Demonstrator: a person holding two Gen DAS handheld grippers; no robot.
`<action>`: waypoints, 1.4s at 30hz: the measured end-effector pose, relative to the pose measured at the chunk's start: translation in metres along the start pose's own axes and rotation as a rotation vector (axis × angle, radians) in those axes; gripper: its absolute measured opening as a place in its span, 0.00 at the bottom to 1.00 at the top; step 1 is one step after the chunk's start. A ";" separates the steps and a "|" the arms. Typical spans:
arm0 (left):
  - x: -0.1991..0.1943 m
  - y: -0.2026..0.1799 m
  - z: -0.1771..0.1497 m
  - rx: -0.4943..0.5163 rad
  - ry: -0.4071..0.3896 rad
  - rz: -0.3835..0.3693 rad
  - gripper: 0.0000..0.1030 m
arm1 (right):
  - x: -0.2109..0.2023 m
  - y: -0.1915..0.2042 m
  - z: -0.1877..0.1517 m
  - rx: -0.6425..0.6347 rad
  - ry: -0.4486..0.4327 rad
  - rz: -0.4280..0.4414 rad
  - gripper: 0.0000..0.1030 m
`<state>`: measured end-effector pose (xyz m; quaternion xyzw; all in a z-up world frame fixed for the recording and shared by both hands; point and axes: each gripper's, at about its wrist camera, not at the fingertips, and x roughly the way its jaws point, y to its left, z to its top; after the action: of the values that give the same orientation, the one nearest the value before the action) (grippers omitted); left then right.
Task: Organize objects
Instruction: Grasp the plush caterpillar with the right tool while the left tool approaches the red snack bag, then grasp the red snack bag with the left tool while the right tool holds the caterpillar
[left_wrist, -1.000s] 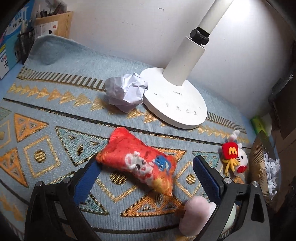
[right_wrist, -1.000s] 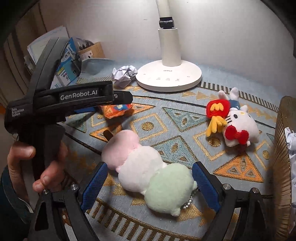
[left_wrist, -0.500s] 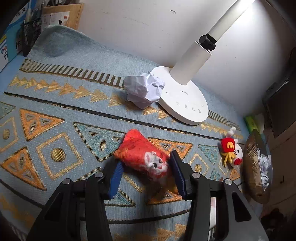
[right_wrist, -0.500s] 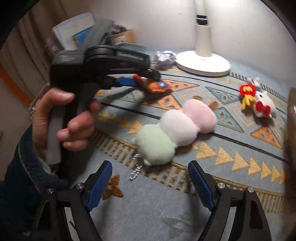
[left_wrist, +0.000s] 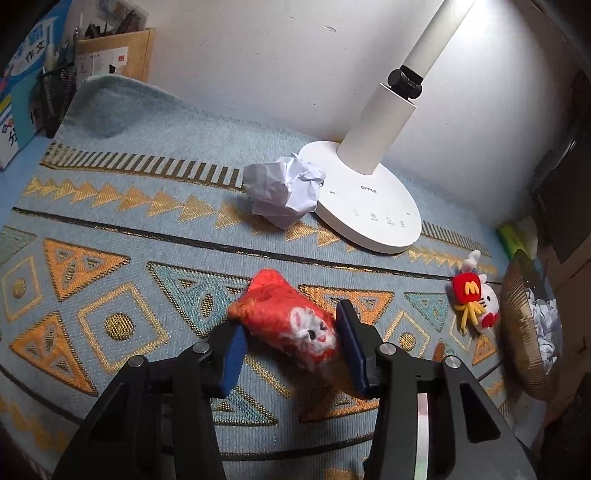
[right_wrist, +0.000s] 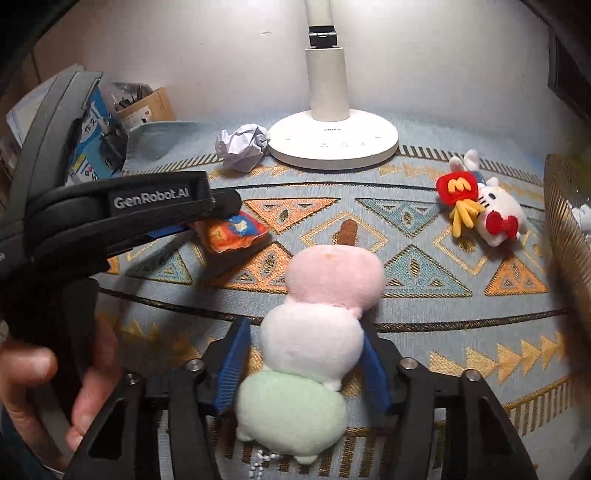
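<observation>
While both sets of jaws are closing, the left gripper (left_wrist: 291, 350) is pinched on the red plush packet (left_wrist: 286, 325) at 6 o'clock on the rug (left_wrist: 110, 229), and the right gripper (right_wrist: 301, 363) is pressed around the three-ball plush skewer (right_wrist: 314, 332). Nothing is judged sorted yet; the cat plush (right_wrist: 484, 206) and paper ball (right_wrist: 243, 146) are left near the lamp (right_wrist: 332, 144), the basket (left_wrist: 524, 332) at 3 o'clock.

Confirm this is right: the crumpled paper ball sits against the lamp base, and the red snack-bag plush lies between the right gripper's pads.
Not quite. The red snack-bag plush lies between the left gripper's pads, as the left wrist view shows. The right gripper straddles the three-ball plush. The crumpled paper ball does sit against the lamp base.
</observation>
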<state>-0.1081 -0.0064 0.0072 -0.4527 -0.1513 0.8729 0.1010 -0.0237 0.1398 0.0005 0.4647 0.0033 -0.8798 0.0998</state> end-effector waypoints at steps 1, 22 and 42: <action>-0.003 0.003 0.000 -0.008 0.003 -0.005 0.39 | -0.002 -0.002 0.000 -0.014 0.007 0.009 0.45; -0.097 -0.006 -0.116 0.333 0.212 -0.200 0.37 | -0.065 -0.066 -0.079 0.068 0.028 0.113 0.45; -0.075 -0.026 -0.089 0.602 0.172 -0.120 0.99 | -0.064 -0.048 -0.087 -0.032 0.035 0.035 0.71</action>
<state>0.0090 0.0103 0.0247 -0.4648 0.0967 0.8295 0.2942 0.0735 0.2062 -0.0009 0.4781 0.0110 -0.8696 0.1225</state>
